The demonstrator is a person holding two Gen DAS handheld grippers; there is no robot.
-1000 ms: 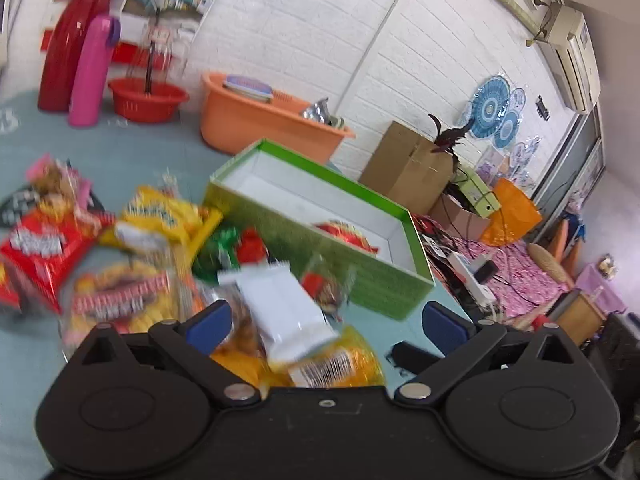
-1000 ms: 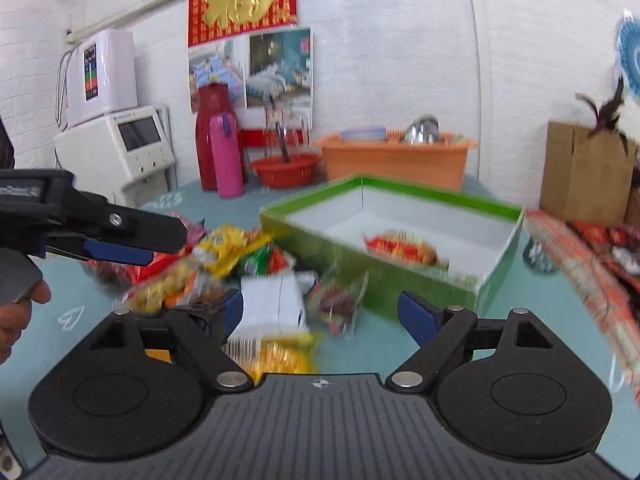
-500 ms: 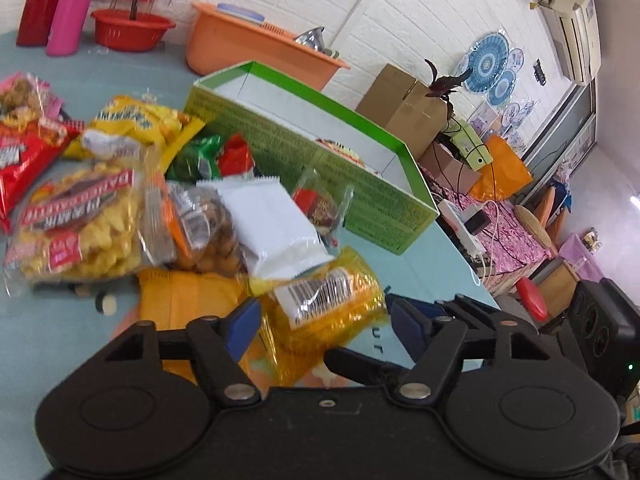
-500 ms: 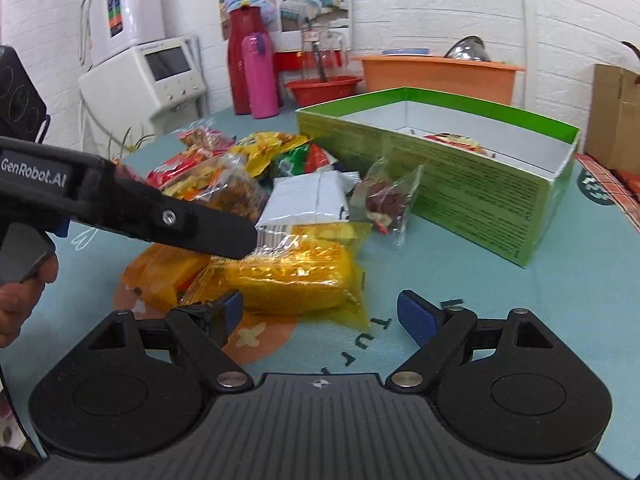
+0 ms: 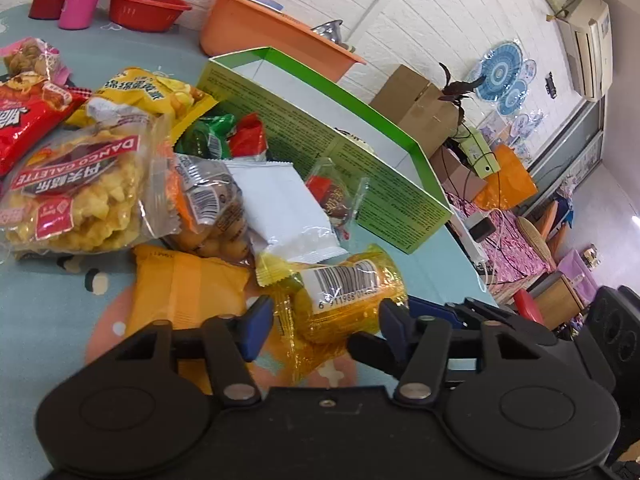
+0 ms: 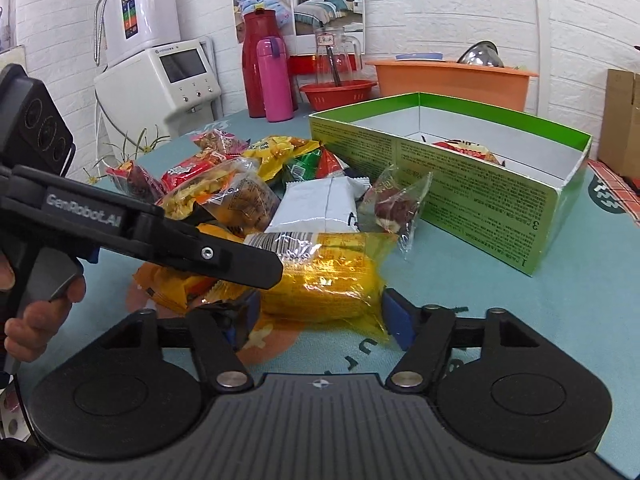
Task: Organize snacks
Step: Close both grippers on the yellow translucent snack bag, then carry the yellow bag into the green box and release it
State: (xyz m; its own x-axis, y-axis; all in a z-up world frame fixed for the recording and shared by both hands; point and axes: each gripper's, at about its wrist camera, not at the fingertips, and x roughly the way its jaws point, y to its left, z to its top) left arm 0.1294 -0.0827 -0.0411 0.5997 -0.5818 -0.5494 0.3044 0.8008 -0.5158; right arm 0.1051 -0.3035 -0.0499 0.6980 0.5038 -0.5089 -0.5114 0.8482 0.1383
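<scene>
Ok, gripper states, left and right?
Left gripper: open, just closing around the yellow corn packet, not yet gripped.
Right gripper: open, just closing around it too.

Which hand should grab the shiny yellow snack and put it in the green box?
Probably the right. The yellow snack lies lengthwise between the right gripper fingers, and the green box stands on its side. The left gripper, closing too, straddles one end only.

You get bright, even room light in both views, with only soft shadows under the snack packets. Clear wrappers give small glare spots. The fisheye bends the brick wall strongly, and corners go dark.
</scene>
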